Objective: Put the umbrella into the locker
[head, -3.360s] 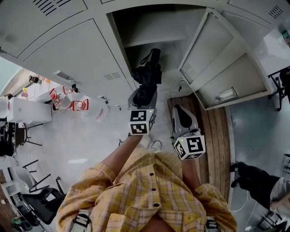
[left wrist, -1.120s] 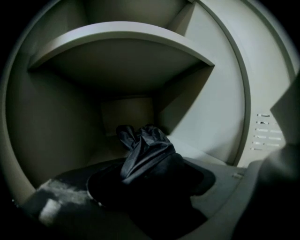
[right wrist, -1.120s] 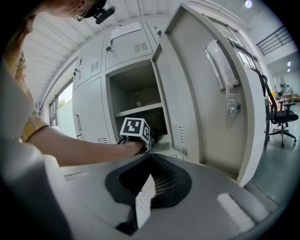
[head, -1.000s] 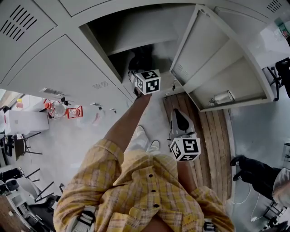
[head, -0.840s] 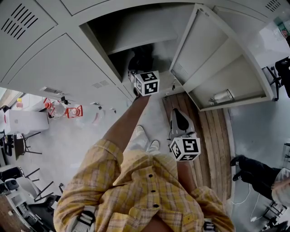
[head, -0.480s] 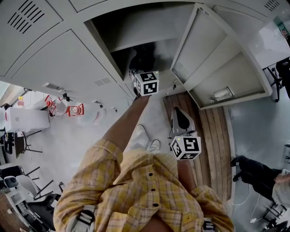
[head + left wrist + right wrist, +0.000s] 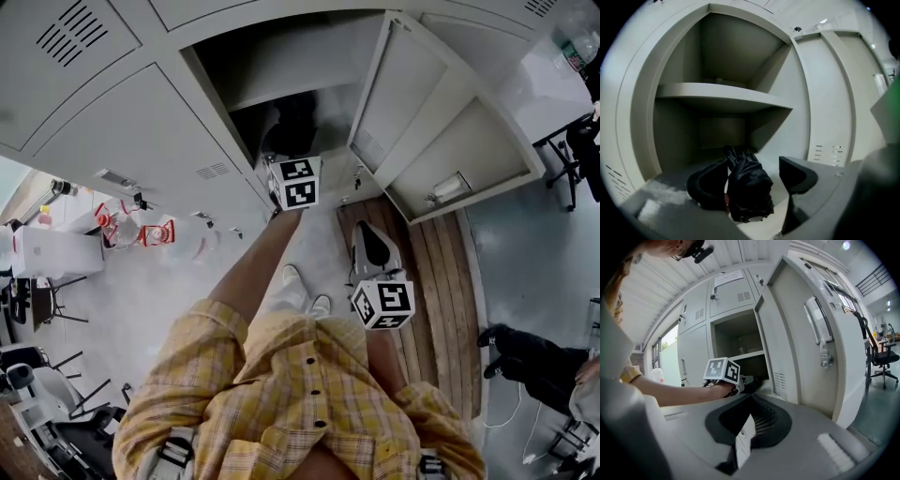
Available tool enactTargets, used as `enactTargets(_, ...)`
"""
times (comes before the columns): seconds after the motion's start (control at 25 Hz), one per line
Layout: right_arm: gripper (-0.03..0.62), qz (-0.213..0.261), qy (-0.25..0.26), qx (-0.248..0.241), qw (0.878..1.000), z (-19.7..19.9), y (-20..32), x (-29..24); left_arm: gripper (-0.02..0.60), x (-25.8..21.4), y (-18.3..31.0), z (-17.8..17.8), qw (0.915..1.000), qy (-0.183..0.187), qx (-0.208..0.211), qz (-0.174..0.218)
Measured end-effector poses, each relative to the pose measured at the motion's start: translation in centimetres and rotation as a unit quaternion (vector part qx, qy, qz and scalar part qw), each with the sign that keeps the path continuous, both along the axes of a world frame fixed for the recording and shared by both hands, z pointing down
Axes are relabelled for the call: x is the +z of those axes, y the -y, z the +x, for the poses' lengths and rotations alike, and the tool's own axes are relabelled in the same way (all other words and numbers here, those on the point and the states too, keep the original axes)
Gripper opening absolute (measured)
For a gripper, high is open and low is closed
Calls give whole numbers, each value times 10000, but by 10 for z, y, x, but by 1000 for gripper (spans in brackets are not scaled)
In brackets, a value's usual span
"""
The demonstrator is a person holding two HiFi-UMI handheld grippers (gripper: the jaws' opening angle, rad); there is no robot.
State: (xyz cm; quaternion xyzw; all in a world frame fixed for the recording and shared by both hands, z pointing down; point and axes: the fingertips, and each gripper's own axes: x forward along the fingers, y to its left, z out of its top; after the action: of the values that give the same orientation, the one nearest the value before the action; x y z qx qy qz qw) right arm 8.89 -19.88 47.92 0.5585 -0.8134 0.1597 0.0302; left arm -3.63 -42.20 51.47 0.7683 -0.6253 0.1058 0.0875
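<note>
The black folded umbrella (image 7: 747, 185) lies on the floor of the open locker's (image 7: 675, 140) lower compartment, under its shelf (image 7: 722, 91). My left gripper (image 7: 753, 161) stands open around it, with a clear gap between the umbrella and the right-hand jaw. In the head view the left gripper's marker cube (image 7: 298, 182) is at the locker mouth, and the umbrella (image 7: 295, 122) shows dark inside. My right gripper (image 7: 367, 234) hangs low by my waist, shut with nothing in it (image 7: 751, 397).
The locker door (image 7: 441, 122) stands swung open to the right, with a handle (image 7: 824, 355). Shut lockers (image 7: 122, 122) fill the wall to the left. A wooden strip of floor (image 7: 441, 281) runs on the right. Office chairs (image 7: 881, 357) stand beyond.
The left gripper carried the umbrella from in front of the locker into the lower compartment and opened. Over the last second it has drawn back slightly. The right gripper stayed put.
</note>
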Motion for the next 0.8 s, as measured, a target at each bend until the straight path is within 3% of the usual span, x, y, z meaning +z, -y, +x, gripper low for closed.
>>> enactTargets(0.08, 0, 41, -5, -19, 10000, 0, -1, -3, 301, -9, -11, -3, 10000, -27, 37, 16)
enactTargets(0.36, 0, 177, -49, -150, 9997, -6, -3, -14, 183, -31, -62, -16, 9995, -33, 174, 243)
enactTargets(0.6, -2, 308, -77, -145, 9994, -10, -3, -24, 5, -52, -107, -25, 9986, -88, 218, 471)
enactTargets(0.8, -2, 372, -110, -156, 9991, -13, -6, -30, -1, -65, -140, -25, 9975, -258, 429, 498)
